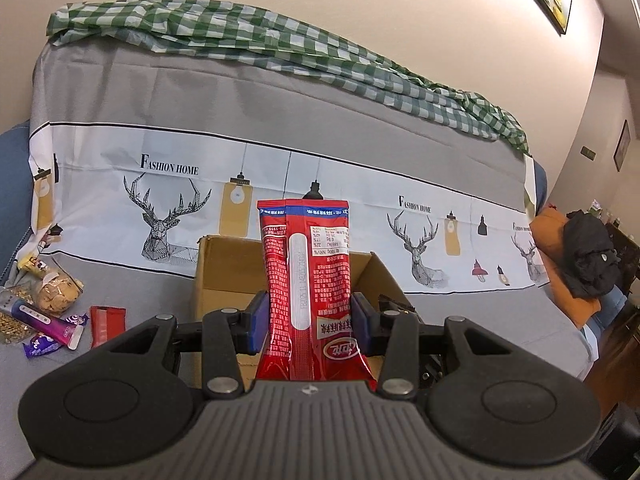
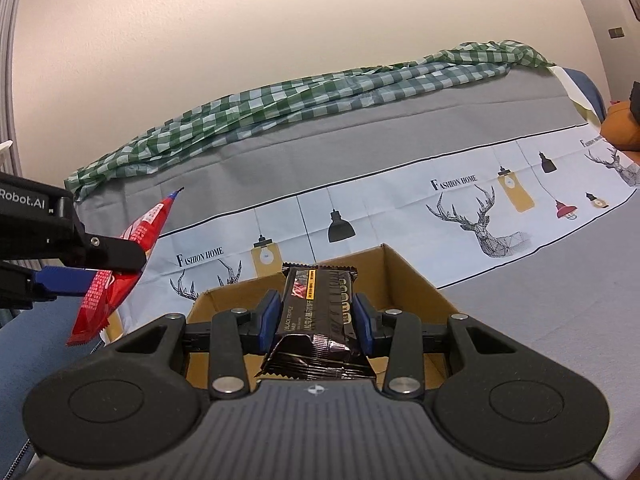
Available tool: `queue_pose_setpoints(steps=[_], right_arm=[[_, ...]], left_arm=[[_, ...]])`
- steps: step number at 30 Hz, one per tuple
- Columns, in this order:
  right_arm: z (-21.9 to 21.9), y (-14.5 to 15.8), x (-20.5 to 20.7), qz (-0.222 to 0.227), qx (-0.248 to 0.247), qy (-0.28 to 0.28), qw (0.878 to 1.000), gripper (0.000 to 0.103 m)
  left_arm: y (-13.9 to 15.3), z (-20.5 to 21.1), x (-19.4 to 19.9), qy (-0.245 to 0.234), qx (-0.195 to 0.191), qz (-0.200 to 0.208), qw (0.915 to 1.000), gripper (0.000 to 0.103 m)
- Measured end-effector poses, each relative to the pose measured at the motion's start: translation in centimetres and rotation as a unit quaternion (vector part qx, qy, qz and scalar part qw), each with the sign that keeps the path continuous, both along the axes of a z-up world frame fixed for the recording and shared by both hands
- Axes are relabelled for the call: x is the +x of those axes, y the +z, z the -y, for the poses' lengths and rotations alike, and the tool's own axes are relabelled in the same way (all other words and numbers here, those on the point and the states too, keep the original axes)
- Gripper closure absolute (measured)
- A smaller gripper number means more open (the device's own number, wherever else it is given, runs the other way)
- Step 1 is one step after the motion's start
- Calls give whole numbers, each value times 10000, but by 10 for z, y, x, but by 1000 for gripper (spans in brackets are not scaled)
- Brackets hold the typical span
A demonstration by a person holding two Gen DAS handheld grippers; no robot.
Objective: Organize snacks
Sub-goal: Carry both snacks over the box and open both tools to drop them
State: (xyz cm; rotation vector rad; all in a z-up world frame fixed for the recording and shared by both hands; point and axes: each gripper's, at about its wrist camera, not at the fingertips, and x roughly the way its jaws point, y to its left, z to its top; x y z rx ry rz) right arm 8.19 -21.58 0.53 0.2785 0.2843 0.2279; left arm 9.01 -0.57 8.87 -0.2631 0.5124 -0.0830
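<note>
Item 1: red snack pouch [image 1: 310, 292]. Your left gripper [image 1: 309, 316] is clenched on it across the middle, blue pads pressing both side edges. It stands upright above the open cardboard box [image 1: 224, 264], back seam toward the camera. Judged light, soft and crinkly; the glossy film looks slippery and the body pinches in where the pads bite. Hold it across the filled body, not by the thin crimped ends. Appearance: bright red foil, white printed text, a blue band along the top, a silver seam strip down the centre, a logo near the lower end.

Item 2: black snack pack [image 2: 320, 312]. Your right gripper [image 2: 316, 316] is clamped on its sides, and it hangs over the box's near edge. Judged firmer and a little heavier than the pouch, though the wrapper is creased at the near end. Grip mid-length. Appearance: shiny black film, orange-yellow label strip, serrated end seals.

Item 3: loose snacks [image 1: 52, 312], on the grey cloth [image 1: 132, 292] to the left of the box, not yet gathered. Mixed wrappers: purple, red, and a clear bag of pale crackers.
</note>
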Motion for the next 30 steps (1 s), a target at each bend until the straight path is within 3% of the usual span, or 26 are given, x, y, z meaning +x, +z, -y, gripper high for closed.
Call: queue_pose_setpoints(steps=[30], right_arm=[[0,0,-1,18,-32,-228,9997,62]], left_arm=[[6,32,30,-275,34,-66,9996,56]])
